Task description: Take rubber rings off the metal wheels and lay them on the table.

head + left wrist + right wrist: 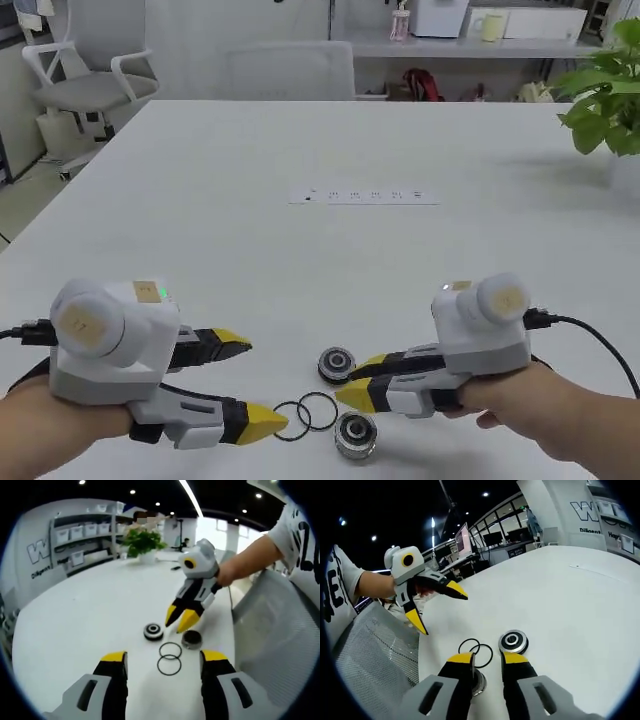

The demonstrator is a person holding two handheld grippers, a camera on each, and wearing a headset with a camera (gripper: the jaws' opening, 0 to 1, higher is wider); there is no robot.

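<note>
Your left gripper [265, 385] and right gripper [348, 385] face tip to tip at the near edge of the white table [300, 260] — and the narrow gap between them is crowded. Two overlapping rubber rings [305, 414] lie there, one metal wheel [337, 364] just beyond them, a second wheel [355, 435] nearer you, partly under the right gripper's jaws. Past the wheels, open tabletop runs to a flush socket strip [365, 195] at mid-table. A potted plant [605, 100] stands at the far right — well apart.
</note>
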